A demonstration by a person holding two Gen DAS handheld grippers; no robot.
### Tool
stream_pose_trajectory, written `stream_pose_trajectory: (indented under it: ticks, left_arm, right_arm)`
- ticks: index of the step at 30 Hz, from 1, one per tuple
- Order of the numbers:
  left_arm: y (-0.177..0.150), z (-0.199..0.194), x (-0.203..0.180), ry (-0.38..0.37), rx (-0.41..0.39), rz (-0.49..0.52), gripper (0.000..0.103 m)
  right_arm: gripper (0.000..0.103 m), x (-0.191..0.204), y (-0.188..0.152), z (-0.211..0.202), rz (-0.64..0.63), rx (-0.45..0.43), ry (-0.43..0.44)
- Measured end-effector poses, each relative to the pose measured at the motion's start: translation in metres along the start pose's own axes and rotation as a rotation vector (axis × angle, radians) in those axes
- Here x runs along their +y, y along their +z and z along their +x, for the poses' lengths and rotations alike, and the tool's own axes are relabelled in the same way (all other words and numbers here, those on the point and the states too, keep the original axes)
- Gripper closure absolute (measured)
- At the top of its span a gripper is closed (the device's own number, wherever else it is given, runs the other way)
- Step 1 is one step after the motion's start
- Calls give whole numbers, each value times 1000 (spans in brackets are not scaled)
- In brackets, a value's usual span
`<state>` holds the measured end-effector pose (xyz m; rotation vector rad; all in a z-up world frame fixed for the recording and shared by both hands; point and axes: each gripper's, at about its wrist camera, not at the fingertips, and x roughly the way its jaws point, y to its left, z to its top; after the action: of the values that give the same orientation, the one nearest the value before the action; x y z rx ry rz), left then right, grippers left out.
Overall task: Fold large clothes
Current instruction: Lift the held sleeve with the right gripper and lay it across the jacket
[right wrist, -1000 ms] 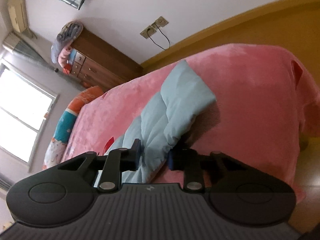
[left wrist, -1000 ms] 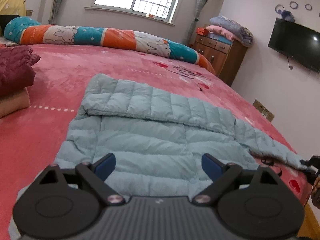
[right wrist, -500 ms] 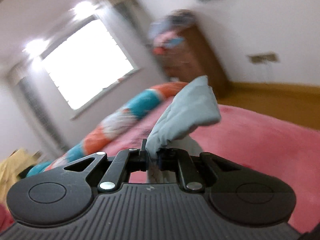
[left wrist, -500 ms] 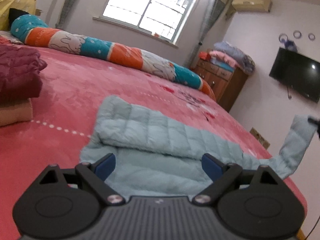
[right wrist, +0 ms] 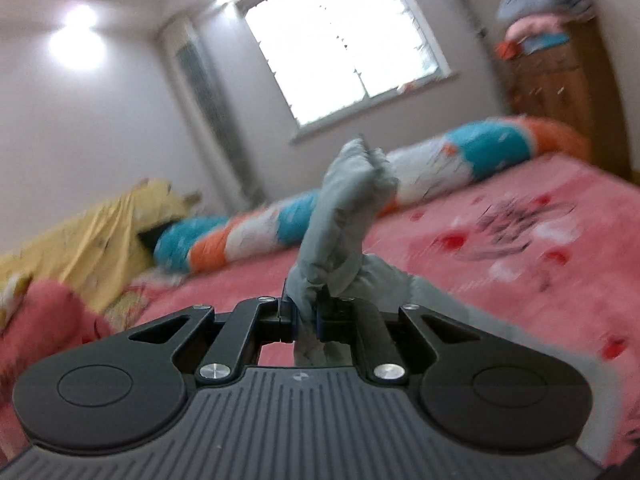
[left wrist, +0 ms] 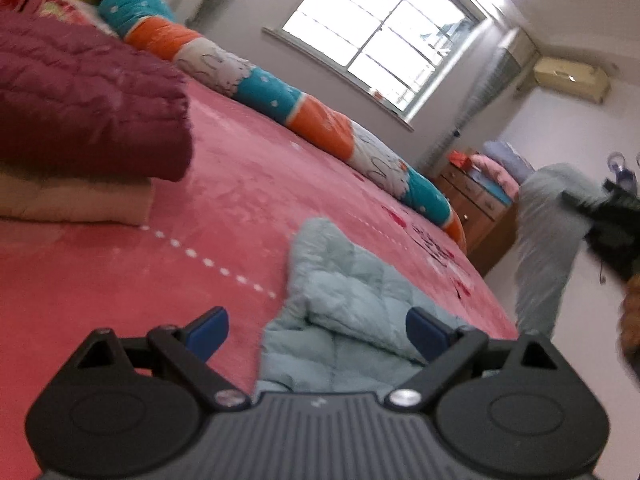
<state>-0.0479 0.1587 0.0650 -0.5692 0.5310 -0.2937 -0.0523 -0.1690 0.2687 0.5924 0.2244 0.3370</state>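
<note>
Bedding fills the left of the left wrist view: a quilted maroon blanket (left wrist: 84,108) stacked on a cream one (left wrist: 76,202) at upper left, both on a plush pink bedspread (left wrist: 224,216) crossed by a dotted white line. A long bolster (left wrist: 288,96) in teal, orange and white bands runs diagonally from upper left towards centre right. At lower centre lies the pale blue-green puffer jacket (left wrist: 352,304), its stitched channels soft and puffy, its body stretching from the bottom edge up towards the middle. The left gripper (left wrist: 318,334) hovers over it with blue-padded jaws spread wide, gripping nothing. At right, one sleeve (left wrist: 548,240) rises off the bed as a near-vertical column to the right gripper (left wrist: 600,216), blurred at the frame edge. In the right wrist view, that gripper (right wrist: 306,314) is clenched on the sleeve, whose bunched cuff (right wrist: 356,184) stands upright above the pads, apparently leaning slightly right.
</note>
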Motion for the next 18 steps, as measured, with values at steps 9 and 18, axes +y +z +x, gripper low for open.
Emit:
stream_pose_trajectory:
  ticks: [9,18]
  left_arm:
    - [7,-4,13,0,-10,-62,8]
    - [5,-4,18,-1,4,-84,8]
  right_arm:
    - [93,23,-99,80,4,212,-21]
    - [84,25,-133,110,-119,315,-129]
